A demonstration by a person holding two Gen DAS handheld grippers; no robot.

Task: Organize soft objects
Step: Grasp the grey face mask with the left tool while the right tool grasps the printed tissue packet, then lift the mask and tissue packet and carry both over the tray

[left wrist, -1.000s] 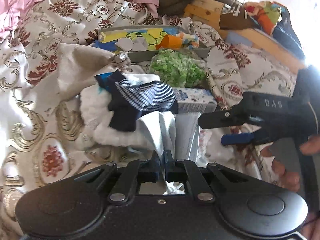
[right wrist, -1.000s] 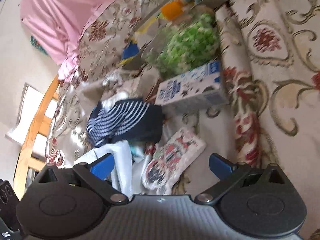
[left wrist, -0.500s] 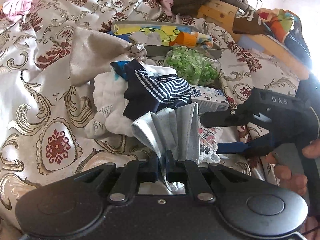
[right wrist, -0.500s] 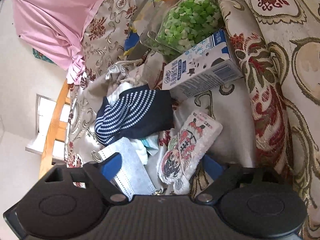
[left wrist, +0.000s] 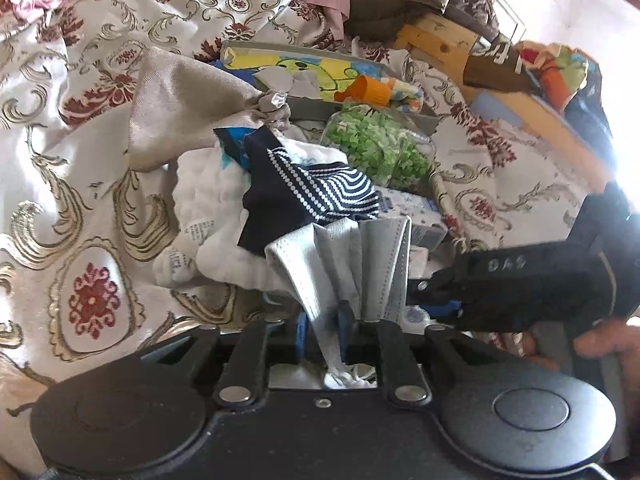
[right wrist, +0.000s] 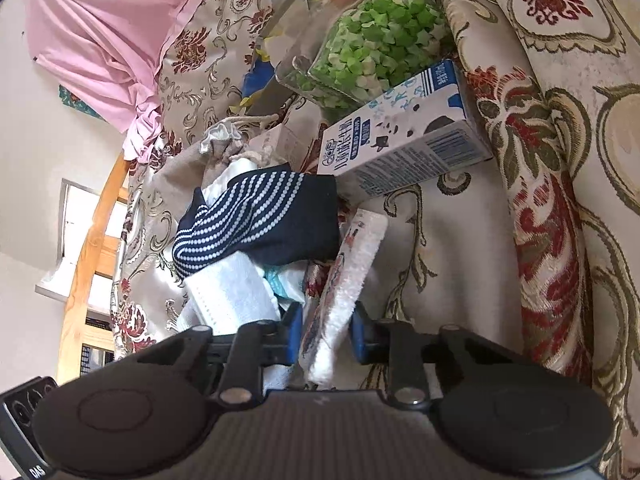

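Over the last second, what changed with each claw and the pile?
The right claw has been closing around the printed white cloth. The left claw, loosening slightly, still holds the grey face mask, which now fans up. Striped sock and milk carton lie unchanged.

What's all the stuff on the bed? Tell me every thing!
Face mask: 1, grey, in left gripper.
Printed towel: 1, white and red, between right gripper's fingers.
Striped sock: 1, navy and white, on pile.
White cloth: 1, under sock.
Pouch: 1, beige, behind pile.
Jar of paper stars: 1, green.
Carton: 1, white and blue.
Bedspread: 1, cream and red.
Left gripper: black.
Right gripper: black, blue pads.
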